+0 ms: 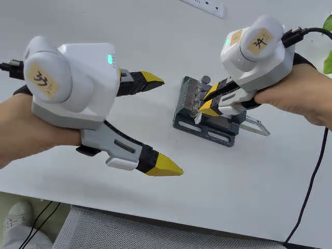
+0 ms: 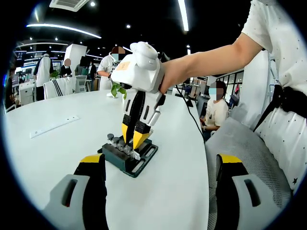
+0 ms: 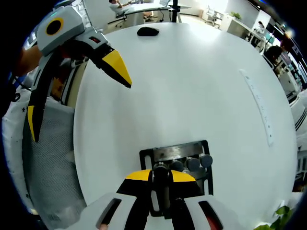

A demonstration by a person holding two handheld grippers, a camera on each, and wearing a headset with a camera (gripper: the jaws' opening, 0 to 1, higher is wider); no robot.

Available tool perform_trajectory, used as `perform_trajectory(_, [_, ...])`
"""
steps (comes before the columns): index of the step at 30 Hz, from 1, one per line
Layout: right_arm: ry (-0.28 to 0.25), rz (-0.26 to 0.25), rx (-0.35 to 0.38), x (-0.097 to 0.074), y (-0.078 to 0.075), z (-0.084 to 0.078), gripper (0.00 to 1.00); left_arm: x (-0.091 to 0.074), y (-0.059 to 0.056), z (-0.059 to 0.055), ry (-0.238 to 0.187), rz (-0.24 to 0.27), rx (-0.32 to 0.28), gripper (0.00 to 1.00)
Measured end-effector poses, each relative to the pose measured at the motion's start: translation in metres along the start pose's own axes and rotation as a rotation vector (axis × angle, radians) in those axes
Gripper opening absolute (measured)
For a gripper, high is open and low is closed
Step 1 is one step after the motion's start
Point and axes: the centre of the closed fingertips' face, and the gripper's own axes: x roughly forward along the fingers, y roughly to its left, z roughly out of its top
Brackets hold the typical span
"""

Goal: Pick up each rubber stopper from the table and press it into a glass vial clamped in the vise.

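A dark vise (image 1: pixel 203 129) stands on the white table and clamps a row of glass vials (image 1: pixel 196 98), several capped with grey rubber stoppers (image 1: pixel 206 80). My right gripper (image 1: pixel 206 101) points down at the near end of the row. In the right gripper view its yellow tips (image 3: pixel 161 176) are shut on a dark rubber stopper (image 3: pixel 160 167) beside the capped vials (image 3: pixel 193 164). My left gripper (image 1: pixel 160 122) hovers left of the vise with its jaws wide apart and nothing between them. From the left gripper view, the right gripper (image 2: pixel 133 138) stands upright over the vise (image 2: pixel 129 160).
A white power strip (image 1: pixel 207 6) lies at the table's far edge. A black cable (image 1: pixel 311 187) hangs off the right side, beside a green plant (image 1: pixel 328 57). A small black object (image 3: pixel 147 31) sits far across the table. A mesh chair (image 1: pixel 104 228) is below the near edge.
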Motion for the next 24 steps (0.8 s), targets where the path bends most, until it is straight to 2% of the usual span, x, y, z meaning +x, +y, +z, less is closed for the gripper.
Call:
perform_trajectory(5, [-0.001, -0.006, 0.003, -0.002, -0.002, -0.001, 0.12, 0.000, 0.001, 0.000, -0.002, 0.002, 0.001, 0.95])
perform_trajectory(12, [-0.028, -0.021, 0.020, -0.011, -0.008, -0.001, 0.10, 0.000, 0.001, 0.001, 0.002, 0.003, 0.005, 0.96])
perform_trajectory(24, [-0.046, -0.008, 0.021, -0.011, -0.002, 0.001, 0.05, -0.001, 0.003, 0.000, 0.011, 0.003, 0.005, 0.95])
